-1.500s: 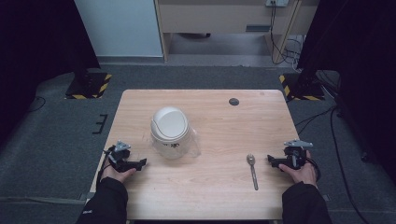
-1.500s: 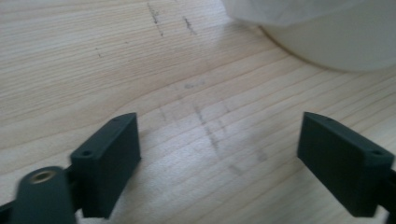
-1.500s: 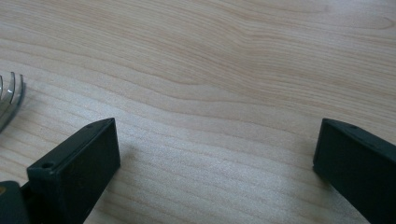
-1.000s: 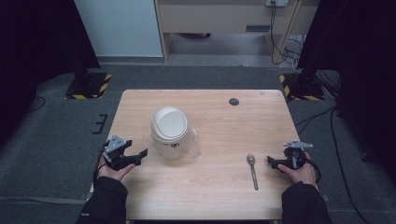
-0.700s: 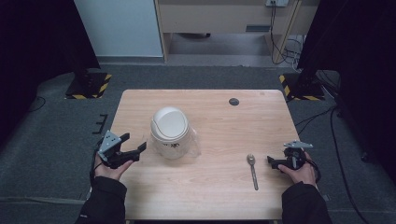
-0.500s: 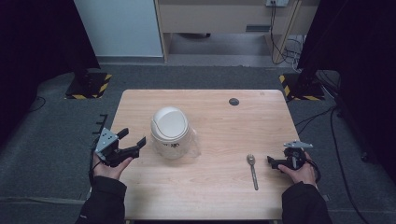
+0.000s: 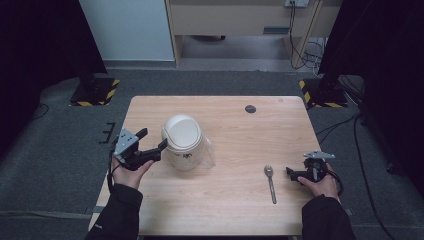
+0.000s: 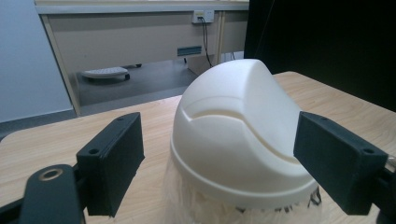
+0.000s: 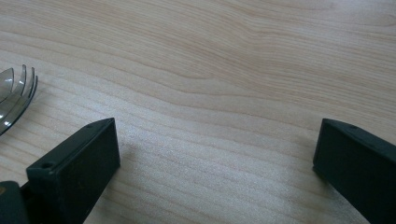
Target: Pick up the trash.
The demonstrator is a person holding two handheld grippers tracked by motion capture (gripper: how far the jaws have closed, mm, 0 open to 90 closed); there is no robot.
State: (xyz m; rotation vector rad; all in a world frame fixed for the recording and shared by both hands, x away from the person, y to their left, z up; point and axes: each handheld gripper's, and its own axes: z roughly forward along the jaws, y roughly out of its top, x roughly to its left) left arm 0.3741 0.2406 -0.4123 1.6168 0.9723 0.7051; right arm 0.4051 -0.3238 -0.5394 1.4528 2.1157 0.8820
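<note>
A clear jar (image 7: 189,159) with a white domed lid (image 7: 181,132) stands left of the table's middle. My left gripper (image 7: 153,138) is lifted off the table just left of the lid and is open. In the left gripper view the lid (image 8: 238,135) sits ahead between the two spread jaws, and the clear body (image 8: 196,210) shows below it. A grey spork (image 7: 270,181) lies at the front right. My right gripper (image 7: 291,173) rests on the table to its right, open and holding nothing. Its own view shows the spork's tines (image 9: 16,93) at the left edge.
A small dark disc (image 7: 250,108) lies near the far edge of the wooden table (image 7: 235,210). Bare wood lies between the jar and the spork. Grey carpet surrounds the table, with cables at the right.
My left gripper has lifted off the table and moved up and slightly forward to the lid's height beside the jar. The right gripper has hardly moved.
</note>
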